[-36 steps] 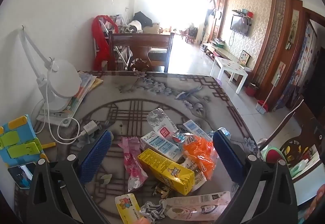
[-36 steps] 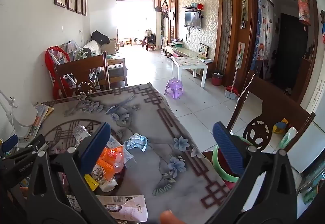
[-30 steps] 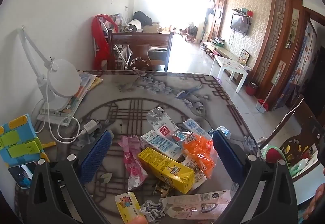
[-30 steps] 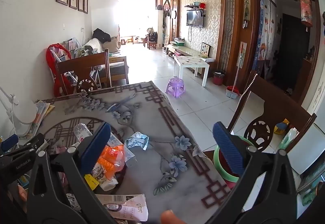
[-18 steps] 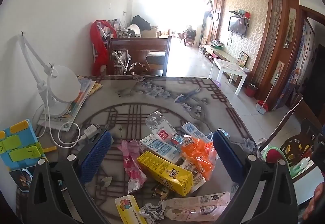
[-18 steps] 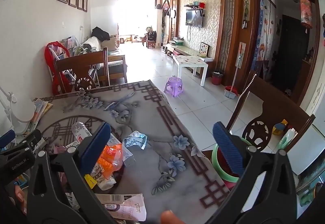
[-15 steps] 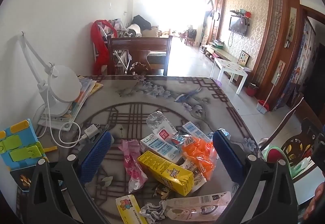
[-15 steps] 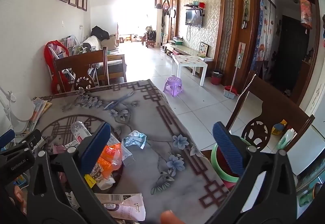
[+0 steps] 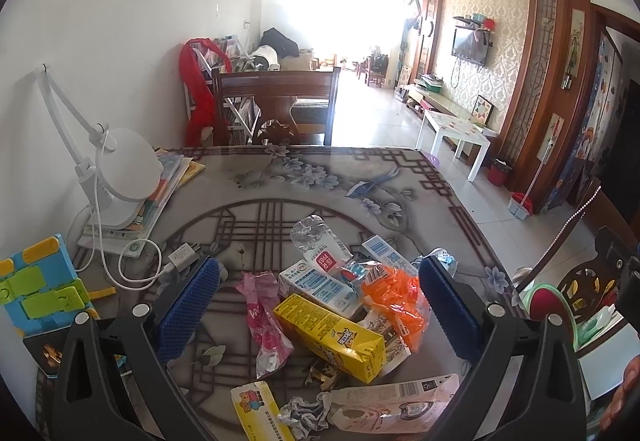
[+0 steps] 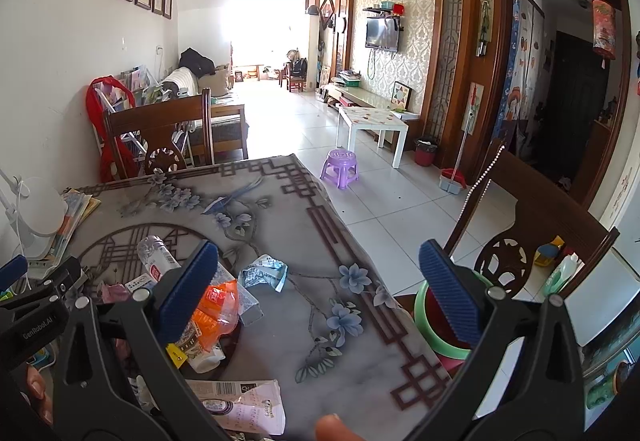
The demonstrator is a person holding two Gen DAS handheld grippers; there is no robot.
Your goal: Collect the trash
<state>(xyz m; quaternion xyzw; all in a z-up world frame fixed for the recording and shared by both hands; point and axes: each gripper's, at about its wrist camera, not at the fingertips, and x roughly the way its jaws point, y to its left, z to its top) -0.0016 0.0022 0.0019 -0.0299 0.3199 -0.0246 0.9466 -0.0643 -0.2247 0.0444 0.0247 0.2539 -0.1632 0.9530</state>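
A pile of trash lies on the patterned table (image 9: 280,177): a yellow carton (image 9: 332,333), a white-blue carton (image 9: 316,287), an orange wrapper (image 9: 394,299), a pink wrapper (image 9: 262,317), a crushed clear bottle (image 9: 320,245) and a pink-white pouch (image 9: 396,403). My left gripper (image 9: 318,311) is open and empty, hovering above the pile. My right gripper (image 10: 320,289) is open and empty over the table's right part; the orange wrapper (image 10: 218,305) and a crumpled blue-white wrapper (image 10: 264,273) lie by its left finger. A green-rimmed red bin (image 10: 434,333) stands beside the table.
A white desk lamp (image 9: 120,177) on books, a charger with cable (image 9: 180,261) and a blue-green toy stand (image 9: 32,289) sit at the table's left. Wooden chairs stand at the far end (image 9: 276,109) and the right side (image 10: 528,237).
Both grippers have drifted slightly; the views shift a little. Both stay open and empty. The trash has not moved.
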